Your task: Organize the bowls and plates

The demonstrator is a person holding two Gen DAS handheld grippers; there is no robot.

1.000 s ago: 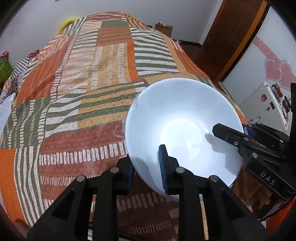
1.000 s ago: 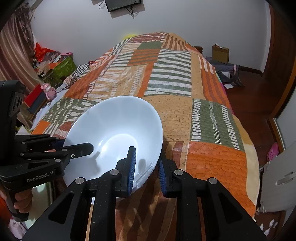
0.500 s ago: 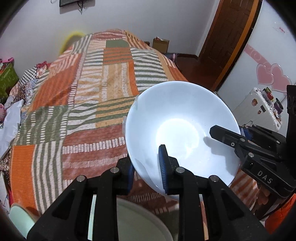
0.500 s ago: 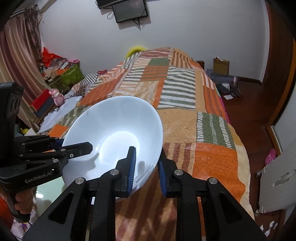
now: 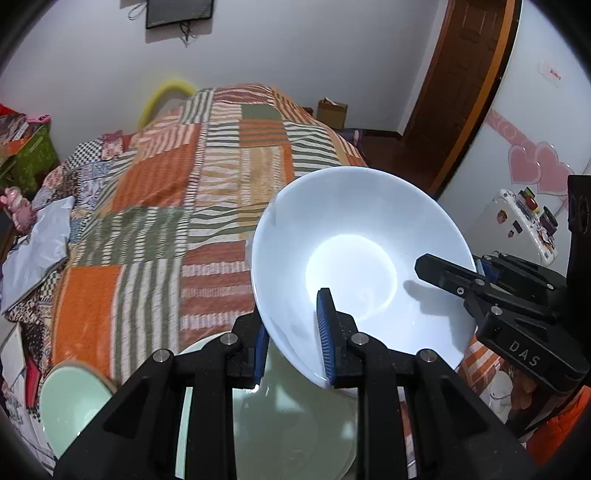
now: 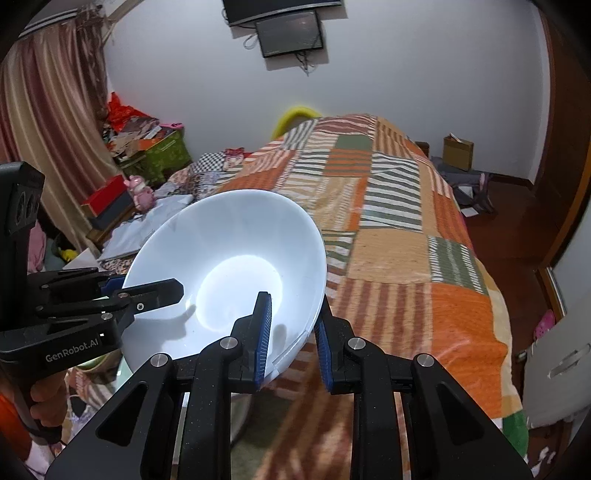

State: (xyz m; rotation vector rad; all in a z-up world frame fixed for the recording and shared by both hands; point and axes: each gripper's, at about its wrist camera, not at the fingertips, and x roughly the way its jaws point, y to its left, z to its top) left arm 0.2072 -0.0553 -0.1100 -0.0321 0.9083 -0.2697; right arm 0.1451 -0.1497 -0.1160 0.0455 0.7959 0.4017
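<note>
The lower wall of the white bowl [image 5: 354,258] is hidden behind the black fingers of the left gripper [image 5: 293,350], whose blue ribbed pads clamp the rim at about 6 o'clock, one pad inside and one outside. The right gripper [image 6: 291,347] pinches the opposite rim the same way, so the bowl hangs tilted between the two, clear of the patchwork bedspread [image 5: 155,221]. The bowl is smooth, glossy and deep, with a bright round sheen at its bottom. Beneath it, in the left wrist view, lies a pale green plate [image 5: 295,424], mostly covered by the gripper frame, and at 8 o'clock a pale green bowl [image 5: 70,402], cut off by the picture's edge; it may be a second plate. The right wrist view shows only a sliver of the plate, but adds a curtain [image 6: 48,122] at 10 o'clock and a wall screen [image 6: 288,33] at 12.
</note>
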